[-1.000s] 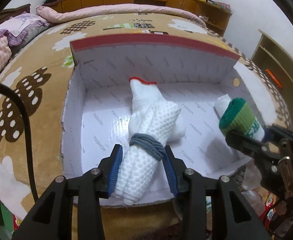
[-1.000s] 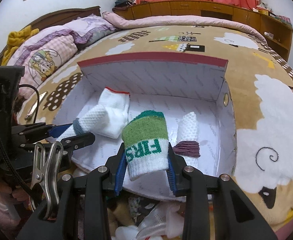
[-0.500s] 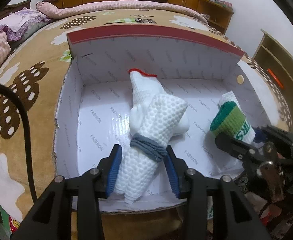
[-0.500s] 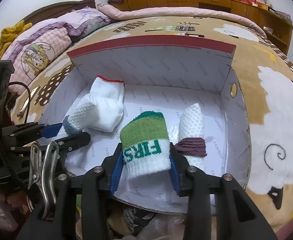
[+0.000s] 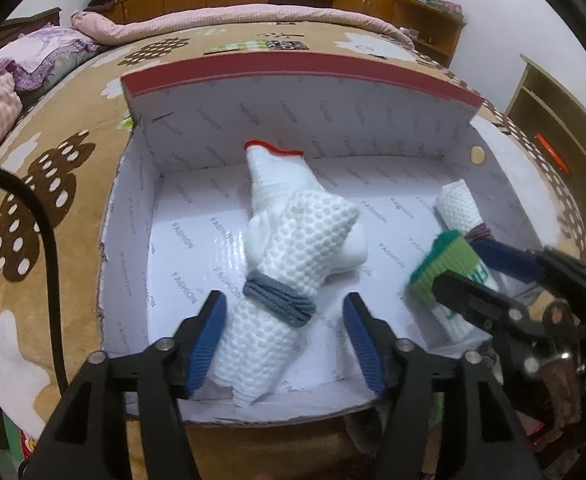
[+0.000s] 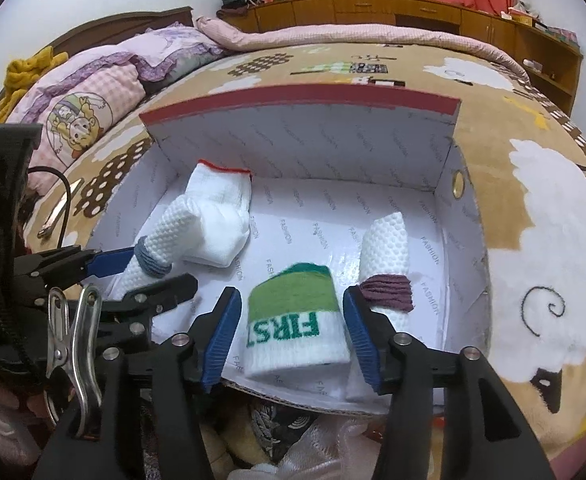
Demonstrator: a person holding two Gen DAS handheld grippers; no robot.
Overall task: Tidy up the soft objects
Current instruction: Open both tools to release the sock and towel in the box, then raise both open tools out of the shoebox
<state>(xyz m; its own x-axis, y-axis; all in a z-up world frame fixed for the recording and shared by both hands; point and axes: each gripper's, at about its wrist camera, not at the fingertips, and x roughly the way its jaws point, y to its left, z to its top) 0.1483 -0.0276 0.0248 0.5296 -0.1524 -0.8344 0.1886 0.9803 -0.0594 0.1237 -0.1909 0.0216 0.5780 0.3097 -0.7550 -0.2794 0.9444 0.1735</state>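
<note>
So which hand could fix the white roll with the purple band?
Probably the right. The purple-banded roll lies just beside the right gripper, whose jaws are opening off the green sock; the left gripper is farther away.

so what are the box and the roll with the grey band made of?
Box: looks like cardboard, its raw brown edge showing at the front; glossy white printed lining that catches the light. Roll with the grey band: white knitted fabric, matte, with a bumpy waffle texture. The band looks like soft elastic yarn.
</note>
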